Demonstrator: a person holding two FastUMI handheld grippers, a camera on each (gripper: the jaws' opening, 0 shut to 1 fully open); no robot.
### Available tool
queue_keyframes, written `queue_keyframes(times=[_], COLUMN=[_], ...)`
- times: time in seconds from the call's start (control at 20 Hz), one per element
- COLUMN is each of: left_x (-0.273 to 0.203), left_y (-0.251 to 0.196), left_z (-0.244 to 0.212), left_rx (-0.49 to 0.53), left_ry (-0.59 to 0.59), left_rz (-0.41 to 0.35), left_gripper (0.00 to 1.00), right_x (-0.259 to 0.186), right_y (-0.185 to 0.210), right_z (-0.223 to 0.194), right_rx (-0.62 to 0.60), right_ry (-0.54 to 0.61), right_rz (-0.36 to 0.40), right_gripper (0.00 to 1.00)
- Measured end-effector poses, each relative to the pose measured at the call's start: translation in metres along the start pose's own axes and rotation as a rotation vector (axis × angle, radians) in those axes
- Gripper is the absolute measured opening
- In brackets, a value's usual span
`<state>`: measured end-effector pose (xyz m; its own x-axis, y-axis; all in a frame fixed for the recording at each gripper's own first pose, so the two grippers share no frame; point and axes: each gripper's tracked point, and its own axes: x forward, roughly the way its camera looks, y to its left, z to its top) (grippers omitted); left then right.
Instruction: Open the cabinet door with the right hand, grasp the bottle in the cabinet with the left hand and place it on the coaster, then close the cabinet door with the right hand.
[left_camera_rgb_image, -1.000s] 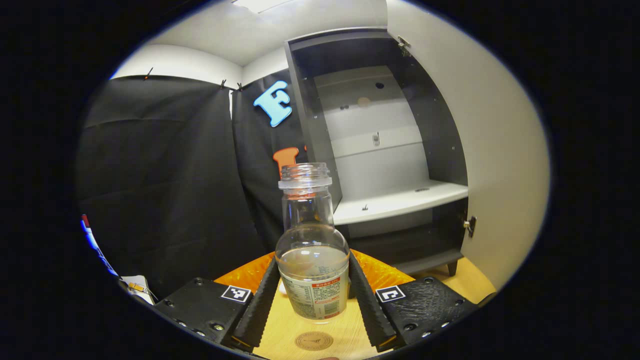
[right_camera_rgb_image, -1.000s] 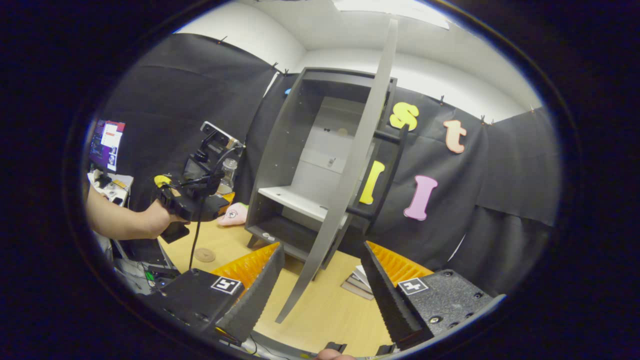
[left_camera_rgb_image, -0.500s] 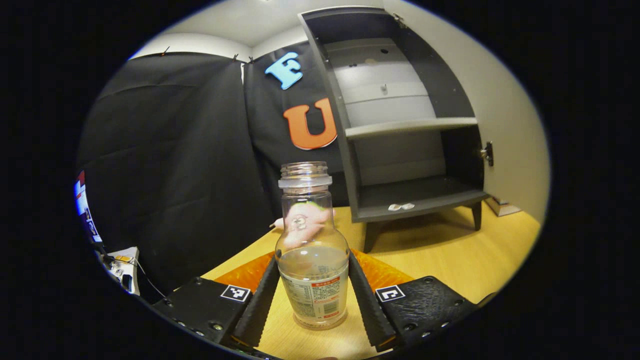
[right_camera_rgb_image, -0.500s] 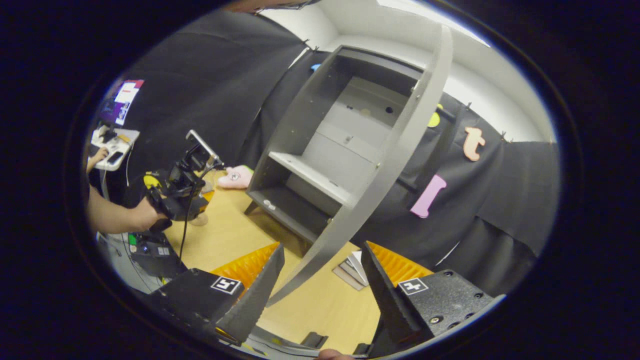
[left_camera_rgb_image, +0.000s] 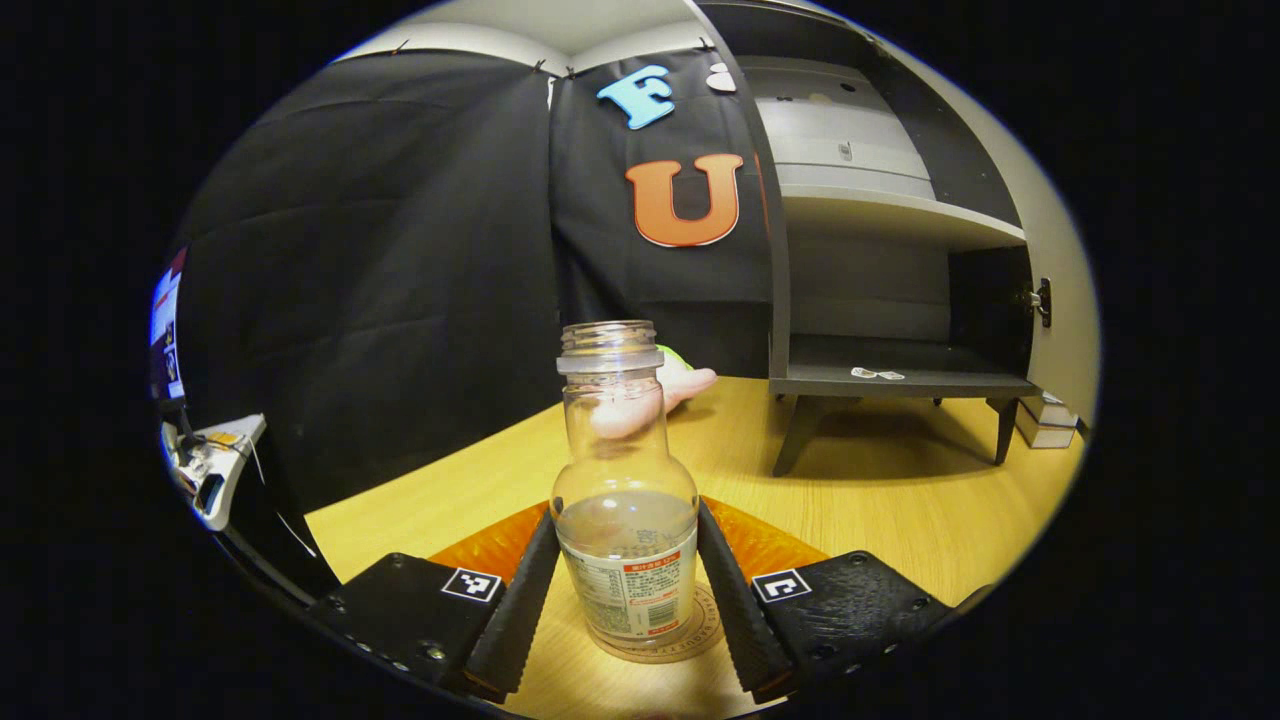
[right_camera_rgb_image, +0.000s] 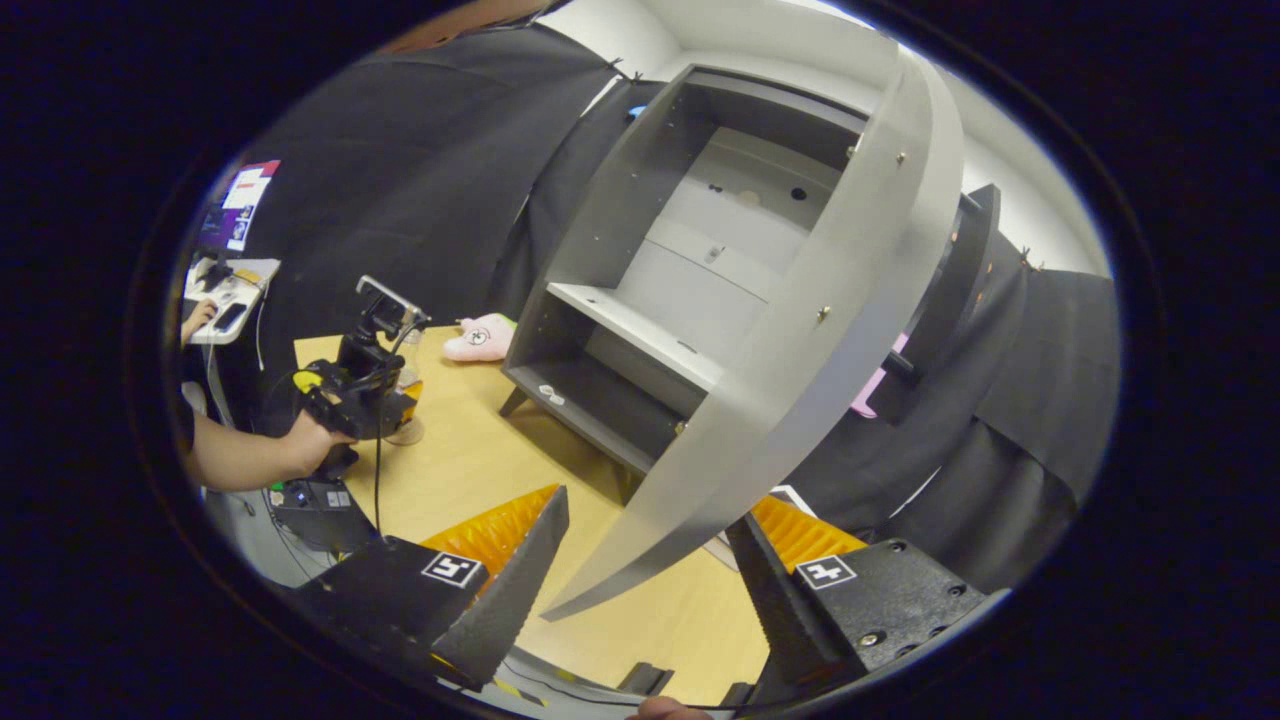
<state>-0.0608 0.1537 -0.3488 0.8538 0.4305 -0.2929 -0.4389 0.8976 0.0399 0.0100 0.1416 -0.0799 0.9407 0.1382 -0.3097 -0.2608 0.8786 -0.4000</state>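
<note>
Wooden table (left_camera_rgb_image: 880, 520) under black-draped booth, left claw (left_camera_rgb_image: 625, 600) clamping bottle (left_camera_rgb_image: 625, 540) on coaster (left_camera_rgb_image: 700, 640), right claw (right_camera_rgb_image: 640, 590) spread.

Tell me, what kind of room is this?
Probably a recording booth, not a home: black cloth walls, a lone grey cabinet standing on a wooden table, and a person's hand holding a camera-fitted gripper.

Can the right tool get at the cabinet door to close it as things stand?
Probably yes. The right tool is open, and the open cabinet door has its lower edge between the two fingers, with nothing in between. The left tool is away at the bottle.
</note>
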Motion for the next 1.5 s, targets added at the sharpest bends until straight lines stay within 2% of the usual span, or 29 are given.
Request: queue_keyframes(times=[0.45,0.6,0.65,0.75,0.9,1.05,1.3,1.5], left_x=[-0.01,-0.009,-0.01,-0.012,-0.014,-0.024,-0.05,-0.084], left_y=[-0.011,-0.011,-0.012,-0.008,-0.011,-0.005,-0.012,-0.007], left_z=[0.005,0.009,0.01,0.016,0.013,0.022,0.038,0.071], left_rx=[0.024,0.021,0.018,0.017,-0.008,0.017,0.038,0.089], left_ry=[-0.051,-0.072,-0.079,-0.098,-0.074,-0.08,-0.07,-0.101], left_rz=[-0.048,-0.06,-0.064,-0.057,-0.088,-0.08,-0.122,-0.132], left_gripper=[0.78,0.95,0.96,0.96,0.96,0.96,0.96,0.96], right_x=[0.006,0.007,0.006,0.006,0.008,0.01,0.009,0.009], right_y=[0.001,0.006,0.007,0.006,0.008,0.01,0.011,0.014], right_z=[-0.001,-0.006,-0.008,-0.009,-0.009,-0.013,-0.012,-0.01], right_rx=[0.023,0.025,0.021,0.027,0.072,0.075,0.102,0.125], right_ry=[0.016,0.03,0.034,0.037,0.043,0.049,0.031,0.021], right_rz=[-0.004,-0.001,0.0,-0.002,0.006,0.01,0.004,0.0], right_gripper=[0.99,0.99,0.99,0.99,0.99,0.99,0.99,1.0])
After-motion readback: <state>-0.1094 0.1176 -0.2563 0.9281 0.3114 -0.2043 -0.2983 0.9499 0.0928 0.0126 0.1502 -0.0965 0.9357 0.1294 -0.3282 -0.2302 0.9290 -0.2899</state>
